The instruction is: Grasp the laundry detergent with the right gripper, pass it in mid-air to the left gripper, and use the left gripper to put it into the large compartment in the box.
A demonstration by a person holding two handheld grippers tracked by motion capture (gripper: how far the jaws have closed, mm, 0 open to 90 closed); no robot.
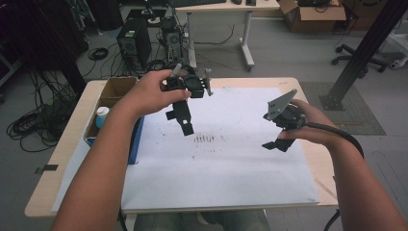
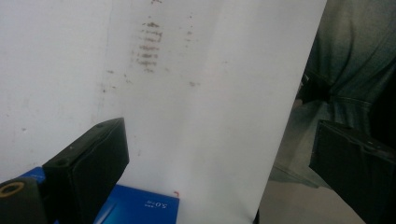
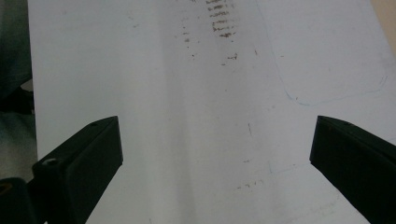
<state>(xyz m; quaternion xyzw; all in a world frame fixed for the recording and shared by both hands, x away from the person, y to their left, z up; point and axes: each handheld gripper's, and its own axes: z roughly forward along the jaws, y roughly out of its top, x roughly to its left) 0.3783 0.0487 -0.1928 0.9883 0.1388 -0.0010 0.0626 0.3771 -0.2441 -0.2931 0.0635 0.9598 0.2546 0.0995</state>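
Note:
A white sheet (image 1: pixel 216 178) covers most of the wooden table, with dark smudges (image 1: pixel 204 138) near its middle. My left gripper (image 1: pixel 179 122) is held above the sheet's far left part, its jaws pointing down toward the person. In the left gripper view that gripper (image 2: pixel 219 140) stands open over the sheet (image 2: pixel 60 56) with nothing between the jaws. My right gripper (image 1: pixel 278 144) hovers over the sheet's right side. In the right gripper view it (image 3: pixel 217 135) is also open and empty above the smudges (image 3: pixel 219 21).
A cardboard box (image 1: pixel 113 94) on the table's left holds a white-capped bottle (image 1: pixel 102 115). A blue box (image 1: pixel 136 139) (image 2: pixel 140 207) lies along the sheet's left edge. The person's trousers (image 2: pixel 355 56) show past the sheet's near edge. A computer tower (image 1: pixel 133 45) and cables stand beyond the table.

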